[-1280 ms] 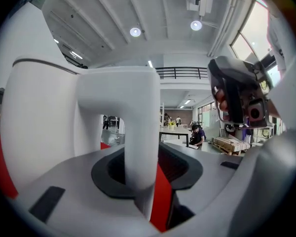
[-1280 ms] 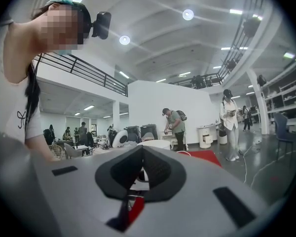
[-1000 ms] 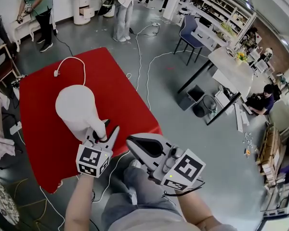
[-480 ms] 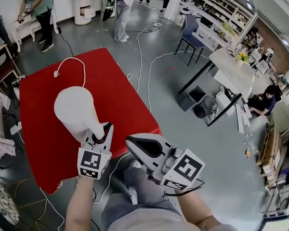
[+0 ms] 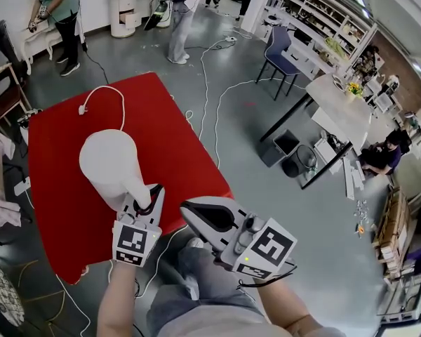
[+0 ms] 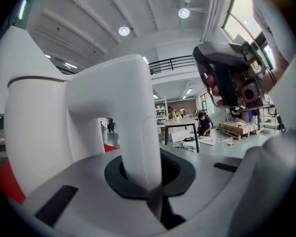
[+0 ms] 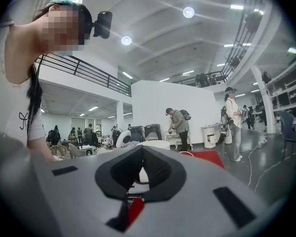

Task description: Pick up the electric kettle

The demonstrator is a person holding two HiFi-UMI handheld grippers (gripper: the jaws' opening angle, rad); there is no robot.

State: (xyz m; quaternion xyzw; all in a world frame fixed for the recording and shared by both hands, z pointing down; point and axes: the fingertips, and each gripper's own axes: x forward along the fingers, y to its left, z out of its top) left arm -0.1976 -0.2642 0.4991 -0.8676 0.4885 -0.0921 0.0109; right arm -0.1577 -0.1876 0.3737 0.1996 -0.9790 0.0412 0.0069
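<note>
Kettle [image 5: 112, 161] handle [image 6: 133, 132] pinched between left gripper [image 5: 151, 196] fingers [image 6: 64, 199]; right gripper [image 5: 186, 210] just beside.

Left gripper [image 5: 149, 196] reaching forward, tipping slightly downward. Jaws clamping on kettle handle [image 5: 135, 184], handle passing upright through hollow between pads. Marker cube [image 5: 133, 243] facing up toward head camera. Left forearm [image 5: 116, 299] lying straight behind gripper, bare.

Right gripper [image 5: 188, 209] hovering just beside left one, not touching it, pointing about level toward upper left in head view. Jaws sitting together, gripping nothing. Right forearm [image 5: 289, 316] coming in from lower right.
</note>
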